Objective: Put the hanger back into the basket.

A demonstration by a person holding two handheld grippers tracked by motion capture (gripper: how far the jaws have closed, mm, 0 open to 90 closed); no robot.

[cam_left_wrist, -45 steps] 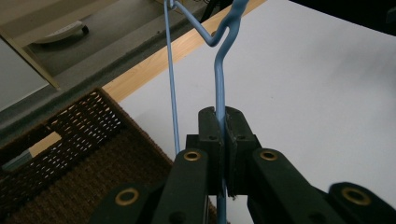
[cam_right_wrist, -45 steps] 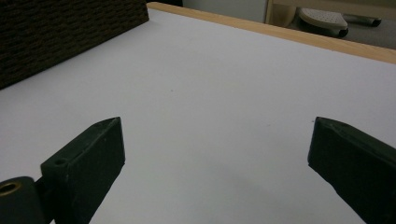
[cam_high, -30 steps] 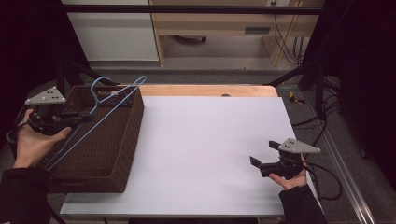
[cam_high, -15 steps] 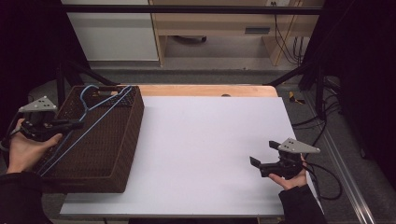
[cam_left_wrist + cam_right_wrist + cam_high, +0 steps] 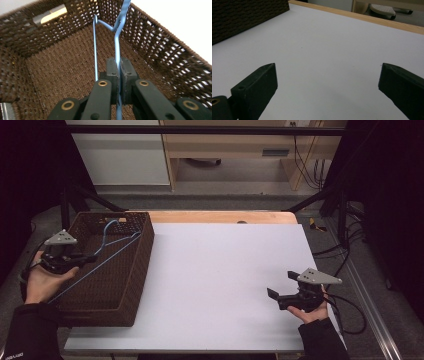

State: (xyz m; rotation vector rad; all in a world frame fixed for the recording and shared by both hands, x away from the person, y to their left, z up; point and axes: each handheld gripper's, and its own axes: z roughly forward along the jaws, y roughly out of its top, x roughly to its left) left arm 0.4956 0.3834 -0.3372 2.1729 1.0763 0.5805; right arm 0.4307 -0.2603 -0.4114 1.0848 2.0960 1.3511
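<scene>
Blue wire hanger (image 5: 107,247) lies lengthwise in wicker basket (image 5: 135,270), hook far end.

No readable text, labels, brand names, nos. or signs anywhere in the high view or either gripper view. There is a faint pale mark at the cuff of the left sleeve (image 5: 11,354) at the bottom left corner of the high view, maybe print, but it is too small and blurred to read.
</scene>
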